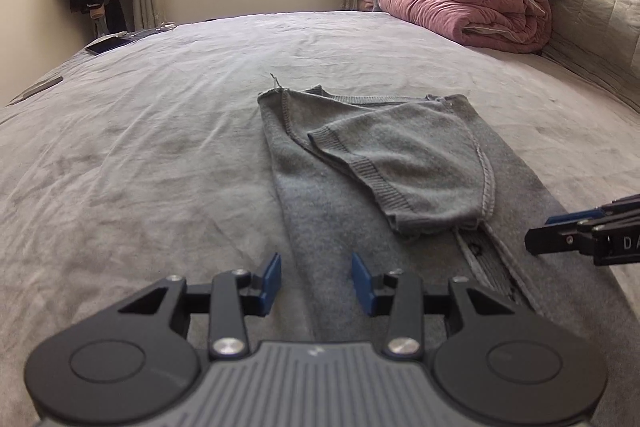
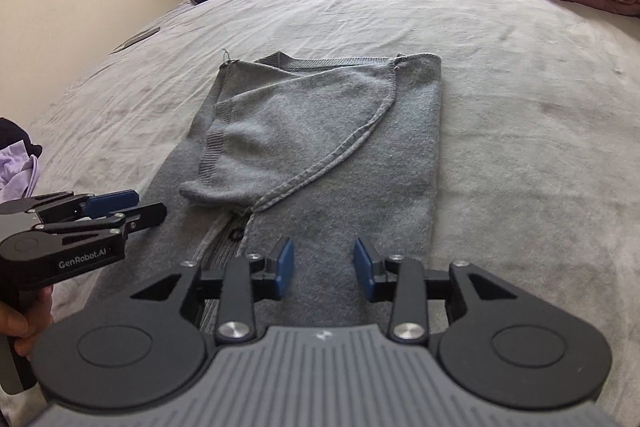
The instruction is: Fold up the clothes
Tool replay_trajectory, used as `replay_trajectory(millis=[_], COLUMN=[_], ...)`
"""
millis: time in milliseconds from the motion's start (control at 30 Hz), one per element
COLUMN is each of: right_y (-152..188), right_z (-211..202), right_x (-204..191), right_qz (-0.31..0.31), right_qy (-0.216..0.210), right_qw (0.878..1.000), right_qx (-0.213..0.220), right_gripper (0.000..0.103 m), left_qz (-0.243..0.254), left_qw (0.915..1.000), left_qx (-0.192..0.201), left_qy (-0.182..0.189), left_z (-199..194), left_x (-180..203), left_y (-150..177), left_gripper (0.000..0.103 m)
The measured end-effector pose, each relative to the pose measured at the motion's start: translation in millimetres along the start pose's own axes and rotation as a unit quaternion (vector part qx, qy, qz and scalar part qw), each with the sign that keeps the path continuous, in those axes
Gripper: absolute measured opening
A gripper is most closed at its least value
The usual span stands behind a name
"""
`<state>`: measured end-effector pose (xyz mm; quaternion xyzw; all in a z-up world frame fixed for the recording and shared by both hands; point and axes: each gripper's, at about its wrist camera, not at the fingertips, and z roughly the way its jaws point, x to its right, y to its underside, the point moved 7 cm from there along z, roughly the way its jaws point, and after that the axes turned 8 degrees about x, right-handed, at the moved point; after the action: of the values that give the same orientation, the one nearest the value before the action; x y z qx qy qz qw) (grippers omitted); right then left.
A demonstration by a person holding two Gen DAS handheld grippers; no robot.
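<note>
A grey knitted cardigan [image 1: 384, 163] lies flat on the bed, its sides folded inward and one sleeve laid across the top. The same cardigan [image 2: 320, 131] fills the middle of the right wrist view, with a button placket showing near its lower edge. My left gripper [image 1: 316, 273] hovers over the garment's near left part, jaws apart with nothing between them. My right gripper [image 2: 324, 259] hovers over the near right part, also open and empty. Each gripper shows at the other view's edge: the right gripper [image 1: 580, 239], the left gripper [image 2: 120, 211].
A grey bedsheet [image 1: 140, 147] covers the wide bed. A rolled pink quilt [image 1: 464, 11] and pillows sit at the far right by the headboard. A phone [image 1: 106, 45] lies at the far left edge. Purple cloth [image 2: 16, 171] lies at the left. Dark clothes hang by the window.
</note>
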<state>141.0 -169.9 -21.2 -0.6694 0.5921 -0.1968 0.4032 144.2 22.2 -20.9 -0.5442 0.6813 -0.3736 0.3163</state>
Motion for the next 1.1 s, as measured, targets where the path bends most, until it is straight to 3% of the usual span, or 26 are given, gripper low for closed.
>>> replay_trajectory(millis=[833, 1100], right_y=[83, 102], right_z=[-85, -107], right_x=[-37, -45], right_qz=[0.021, 0.033], right_qy=[0.012, 0.020], right_qw=[1.000, 0.999], right_qx=[0.006, 0.014], right_gripper=[0.039, 0.040], left_qz=[0.014, 0.003], left_qw=[0.9991, 0.9992], left_qx=[0.006, 0.005], left_qy=[-0.041, -0.040], left_z=[-130, -155], left_x=[21, 22], left_y=[85, 99], left_gripper=[0.041, 0.041])
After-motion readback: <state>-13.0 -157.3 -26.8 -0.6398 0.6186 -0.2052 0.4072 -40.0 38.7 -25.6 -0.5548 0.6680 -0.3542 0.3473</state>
